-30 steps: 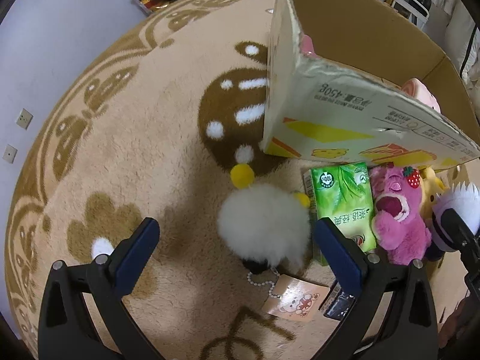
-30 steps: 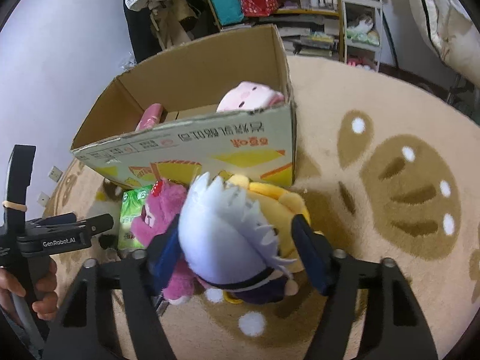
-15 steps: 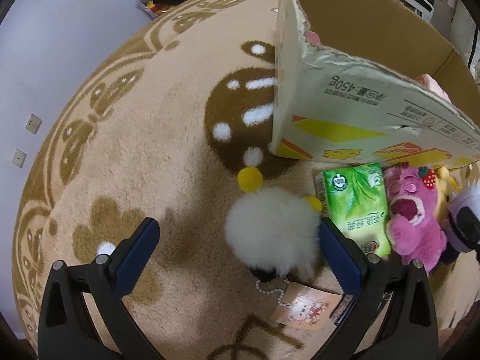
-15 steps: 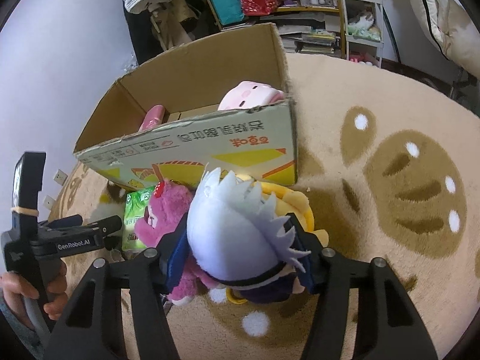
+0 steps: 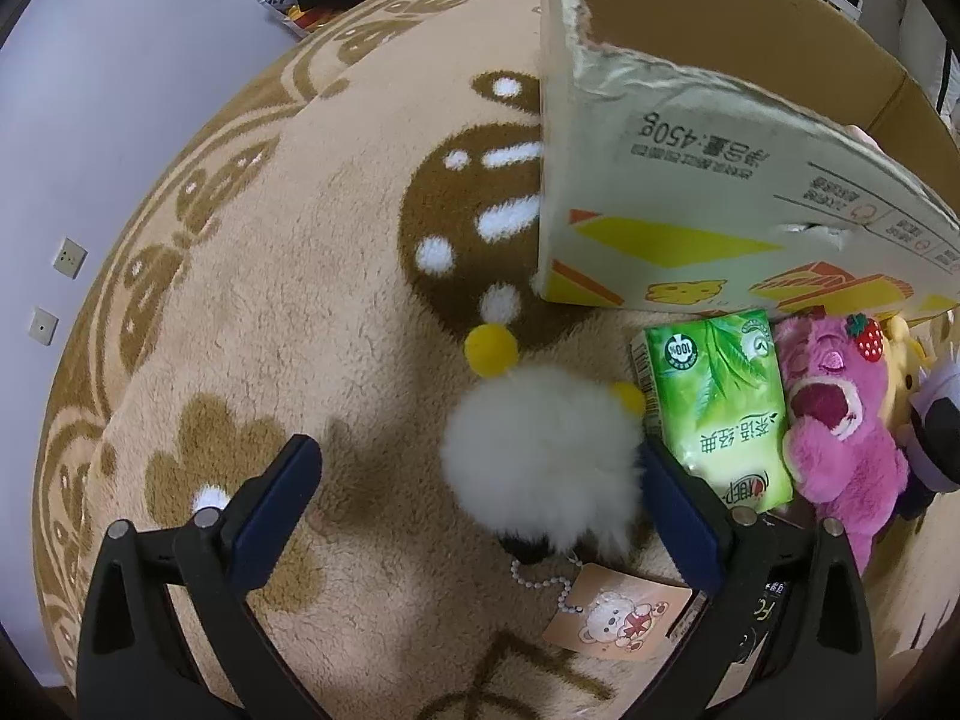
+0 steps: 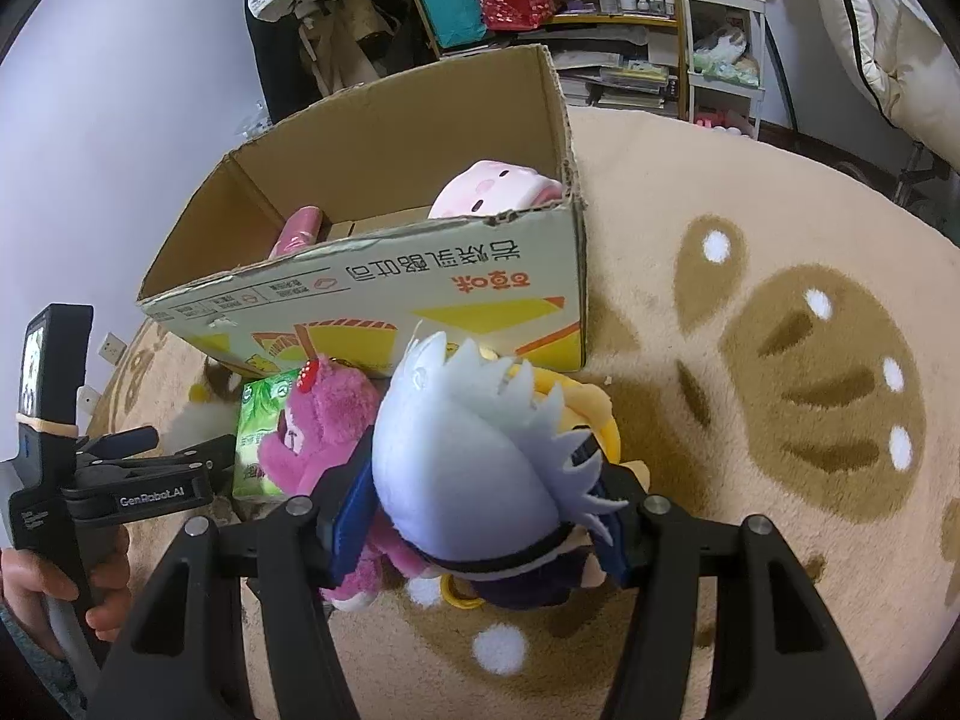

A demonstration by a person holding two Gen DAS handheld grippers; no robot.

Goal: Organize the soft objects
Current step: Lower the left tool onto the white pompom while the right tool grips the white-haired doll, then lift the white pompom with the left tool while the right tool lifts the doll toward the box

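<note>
A white fluffy plush with yellow pompoms and a paper tag lies on the rug. My left gripper straddles it with its jaws closing. The right pad brushes the fur and the left pad stands well clear. My right gripper is shut on the head of a silver-haired doll, which lies on a yellow plush. A pink bear and a green tissue pack lie between the two grippers. The open cardboard box holds a pink plush.
The box stands just behind the toys on a beige and brown rug. A person's hand holds the left gripper's handle. Shelves, bags and a cart line the far wall. Bare rug stretches to the right.
The right jaws have closed in onto the silver-haired doll's head. The left jaws have narrowed a little, and the right pad now meets the white plush's fur.
</note>
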